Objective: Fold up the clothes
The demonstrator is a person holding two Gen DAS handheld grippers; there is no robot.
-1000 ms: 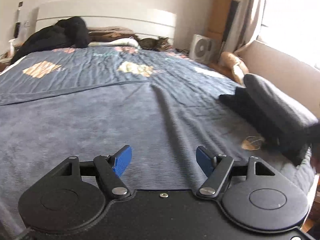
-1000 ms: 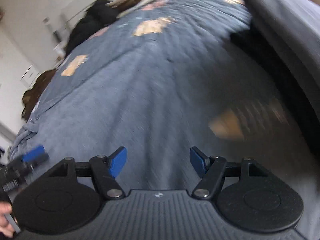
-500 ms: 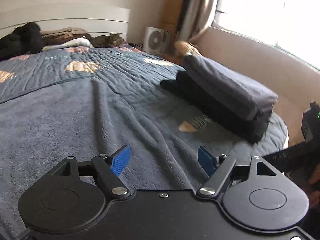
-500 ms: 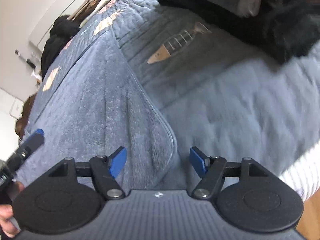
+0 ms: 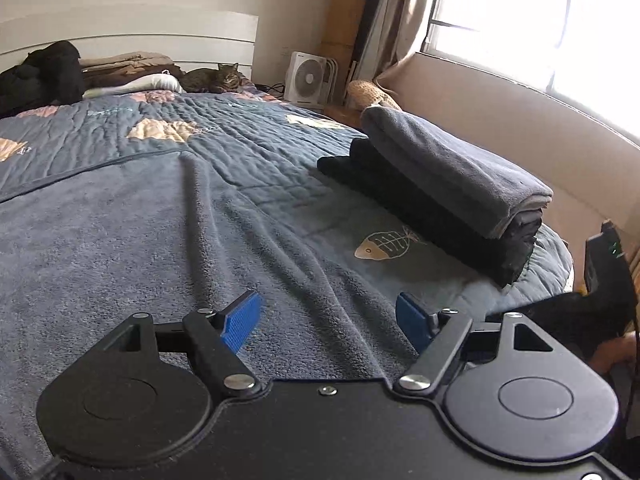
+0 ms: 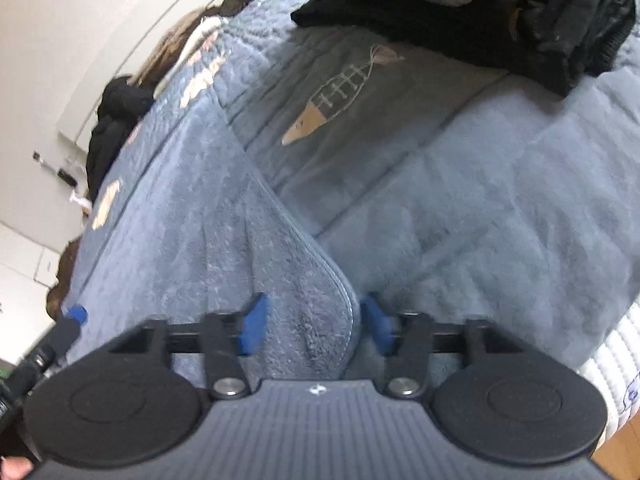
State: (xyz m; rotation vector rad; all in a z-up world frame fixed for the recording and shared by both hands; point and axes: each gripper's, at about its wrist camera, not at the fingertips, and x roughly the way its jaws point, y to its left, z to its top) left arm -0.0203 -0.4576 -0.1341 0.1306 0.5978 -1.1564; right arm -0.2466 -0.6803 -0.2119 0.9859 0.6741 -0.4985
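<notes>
The blue-grey fleece blanket (image 6: 208,216) lay spread over the quilted bedspread (image 6: 480,184), its stitched corner right at the near edge of the bed, between the fingers of my right gripper (image 6: 312,322). What had just changed was that gripper: its jaws were closing, the blue pads drawn in on either side of the hemmed corner, though I could not see them pressing the cloth yet. I read that as the start of the pinch that would let me lift the corner for the first fold.

Half a second earlier those jaws stood wide, with the corner a little further off; a second ago that view was a blur sweeping across the bed. My left gripper (image 5: 328,326) hovered with its jaws well apart over a ridge of the blanket, holding nothing. A second ago it faced the headboard; by now it had swung towards the window side, so the stack of folded clothes (image 5: 448,184) beside the fish motif (image 5: 380,245) sat fully in its view, and the right rig showed at its edge.
</notes>
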